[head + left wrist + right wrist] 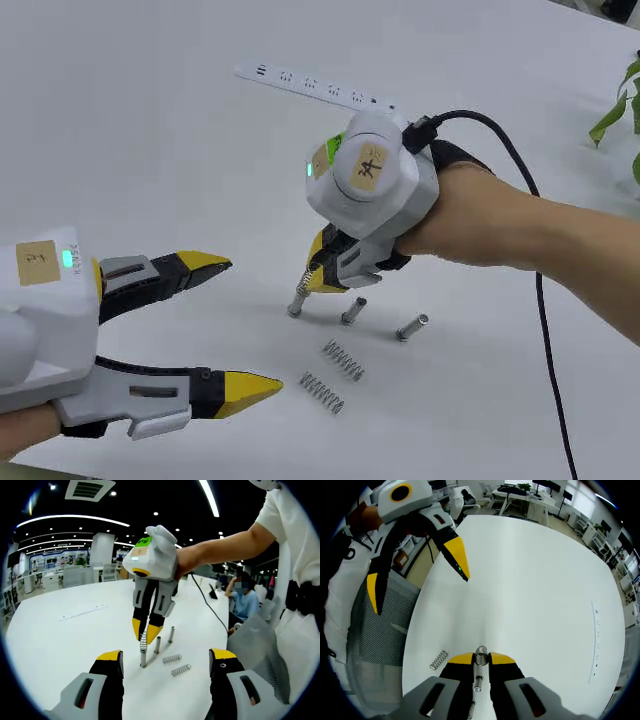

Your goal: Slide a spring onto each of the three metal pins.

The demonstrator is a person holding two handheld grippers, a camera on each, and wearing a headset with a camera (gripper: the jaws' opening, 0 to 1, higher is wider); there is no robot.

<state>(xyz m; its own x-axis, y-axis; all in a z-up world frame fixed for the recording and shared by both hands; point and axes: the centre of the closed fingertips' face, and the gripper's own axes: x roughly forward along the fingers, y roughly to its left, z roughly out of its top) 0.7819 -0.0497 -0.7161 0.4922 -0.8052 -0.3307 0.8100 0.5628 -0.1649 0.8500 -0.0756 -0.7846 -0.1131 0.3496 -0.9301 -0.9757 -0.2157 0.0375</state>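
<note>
Three short metal pins stand in a row on the white table: left pin point(297, 303), middle pin point(353, 311), right pin point(412, 327). My right gripper point(318, 278) points down over the left pin, shut on a spring point(305, 285) whose lower end sits around the pin's top. The right gripper view looks down the spring point(480, 656), held between the yellow tips over the pin point(478, 681). Two loose springs point(343, 360) point(321, 392) lie in front of the pins. My left gripper point(235, 325) hovers open at the near left, holding nothing.
A white power strip point(315, 88) lies at the back of the table. A black cable point(540, 300) trails from the right gripper towards the near right edge. Green plant leaves point(620, 110) hang at the far right. A mesh chair point(380, 645) stands beside the table.
</note>
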